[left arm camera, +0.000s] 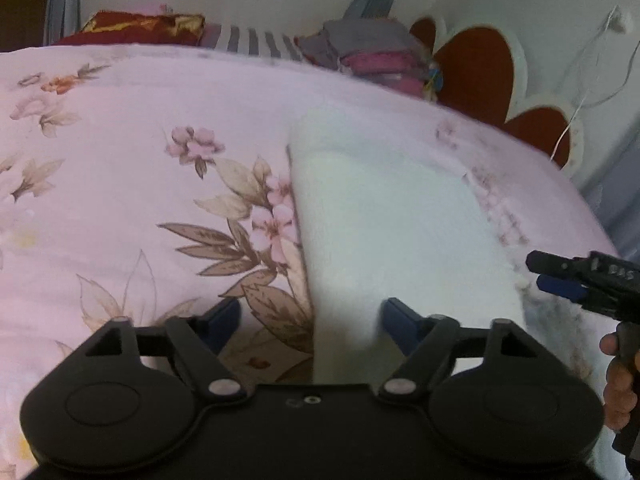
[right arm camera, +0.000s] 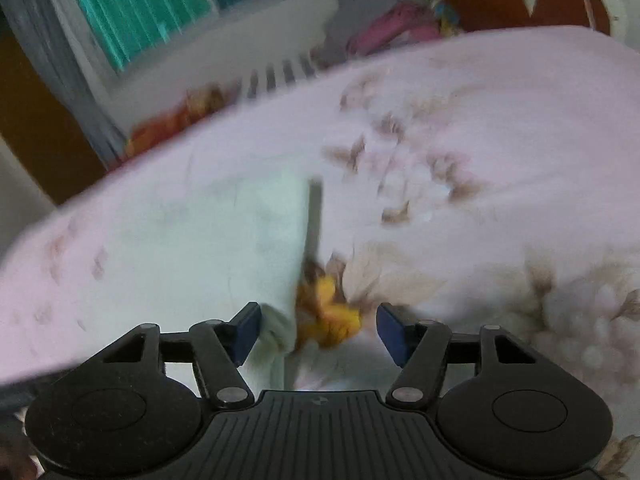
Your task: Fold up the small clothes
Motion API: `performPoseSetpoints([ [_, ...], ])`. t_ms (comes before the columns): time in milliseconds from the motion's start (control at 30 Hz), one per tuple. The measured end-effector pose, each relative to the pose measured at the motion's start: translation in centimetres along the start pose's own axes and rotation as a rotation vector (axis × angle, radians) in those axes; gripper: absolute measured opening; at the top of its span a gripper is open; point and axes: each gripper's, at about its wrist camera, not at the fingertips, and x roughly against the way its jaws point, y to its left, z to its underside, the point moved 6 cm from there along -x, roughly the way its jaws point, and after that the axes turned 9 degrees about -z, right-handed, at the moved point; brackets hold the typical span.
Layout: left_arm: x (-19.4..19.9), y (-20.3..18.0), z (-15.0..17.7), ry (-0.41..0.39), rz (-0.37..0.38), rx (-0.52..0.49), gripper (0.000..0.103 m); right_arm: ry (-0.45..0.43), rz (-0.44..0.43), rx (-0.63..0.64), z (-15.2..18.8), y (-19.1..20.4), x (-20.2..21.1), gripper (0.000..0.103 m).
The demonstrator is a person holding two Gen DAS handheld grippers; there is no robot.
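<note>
A pale white garment [left arm camera: 396,220] is seen lying on the floral bedsheet [left arm camera: 132,184], folded into a long panel w/ a crisp fold edge on its 9 o'clock side in the left wrist view. In the right wrist view the same piece sits at 9–10 o'clock of centre, its near corner reaching between the claw fingers; detail is lost to blur.

Step in hand, as judged: a fold is laid and let go, next fold to be set up. To be done well, the layers should be checked for alignment, the panel smoothed flat, then the near edge pinched through both layers, not just the top one, and carried toward 12 o'clock w/o dragging the sheet.

Left claw [left arm camera: 312,320]: jaws wide apart, nothing clamped; the cloth's near end lies between and under the fingers, but no pad is pressed on it.

Right claw [right arm camera: 318,328]: jaws apart, approx. mid-wide, nothing gripped; the garment corner and an orange flower print [right arm camera: 328,320] on the sheet show in the gap. It is also seen at 3 o'clock in the left view, just beside the cloth's edge, w/ a hand [left arm camera: 618,384] on its handle.

A stack of folded clothes [left arm camera: 372,60] rests far off at 12–1 o'clock.
</note>
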Motion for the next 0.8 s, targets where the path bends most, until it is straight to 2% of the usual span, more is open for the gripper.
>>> performPoseSetpoints([
  [33, -0.1, 0.3, -0.1, 0.000, 0.010, 0.019, 0.084, -0.025, -0.052, -0.025, -0.3, 0.0, 0.9, 0.063],
  [133, -0.6, 0.4, -0.6, 0.024, 0.044, 0.071, 0.079, 0.017, -0.169, -0.113, -0.4, -0.7, 0.8, 0.063],
  [333, -2.6, -0.6, -2.3, 0.053, 0.123, 0.117, 0.068, 0.129, -0.255, -0.182, 0.4, -1.2, -2.1, 0.063],
  [467, -4.0, -0.9, -2.4, 0.087, 0.129, 0.134, 0.055, 0.154, -0.312, -0.212, 0.6, -1.8, -2.6, 0.063],
  [800, -5.3, -1.9, -3.2, 0.100, 0.076, 0.154, 0.064, 0.220, -0.377, -0.133, -0.1, -0.8, -3.6, 0.063],
])
